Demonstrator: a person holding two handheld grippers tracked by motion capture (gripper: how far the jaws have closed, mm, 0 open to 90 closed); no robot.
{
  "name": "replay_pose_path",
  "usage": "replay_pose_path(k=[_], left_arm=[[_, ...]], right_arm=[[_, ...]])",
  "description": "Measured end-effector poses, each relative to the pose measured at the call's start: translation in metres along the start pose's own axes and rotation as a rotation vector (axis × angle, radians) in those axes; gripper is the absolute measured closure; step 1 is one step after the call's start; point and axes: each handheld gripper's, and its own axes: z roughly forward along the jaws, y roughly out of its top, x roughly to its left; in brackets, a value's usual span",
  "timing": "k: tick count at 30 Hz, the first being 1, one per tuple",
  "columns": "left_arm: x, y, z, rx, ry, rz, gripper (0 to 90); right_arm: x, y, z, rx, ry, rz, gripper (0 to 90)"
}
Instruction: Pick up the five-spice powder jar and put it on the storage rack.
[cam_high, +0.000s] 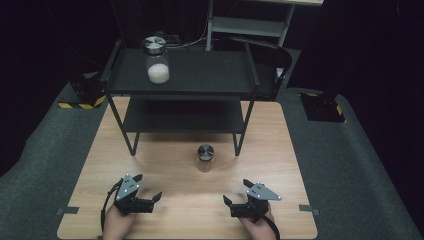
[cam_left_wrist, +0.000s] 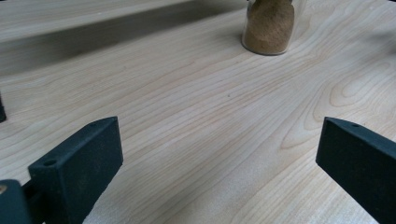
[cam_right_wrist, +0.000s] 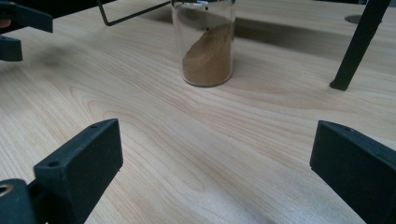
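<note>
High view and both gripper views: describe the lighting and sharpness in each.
High view: the table is lit, surroundings black, and the shelf casts a shadow beneath. Left gripper view: the brown-powder jar is slightly soft and cut off at the top. Right gripper view: the jar is sharp, with shelf shadow behind it.

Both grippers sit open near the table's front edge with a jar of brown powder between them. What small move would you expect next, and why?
Probably the right gripper eases forward toward the brown-powder jar. Its jaws stand wide open and empty, and the jar stands upright on the wooden table just ahead, in front of the black shelf. The left gripper is also open, so either could go.
</note>
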Motion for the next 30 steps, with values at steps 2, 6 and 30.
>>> replay_pose_path(k=[2,6,30], left_arm=[[0.000,0.000,0.000,0.004,-0.002,0.007,0.4],[-0.001,0.002,0.000,0.012,-0.003,0.014,0.4],[-0.004,0.003,0.002,0.017,0.014,0.000,0.4]], right_arm=[[0.001,0.002,-0.001,-0.001,0.001,0.000,2.1],[0.004,0.006,-0.002,-0.015,0.003,-0.011,2.2],[0.011,0.045,0.001,-0.074,0.024,-0.055,2.2]])
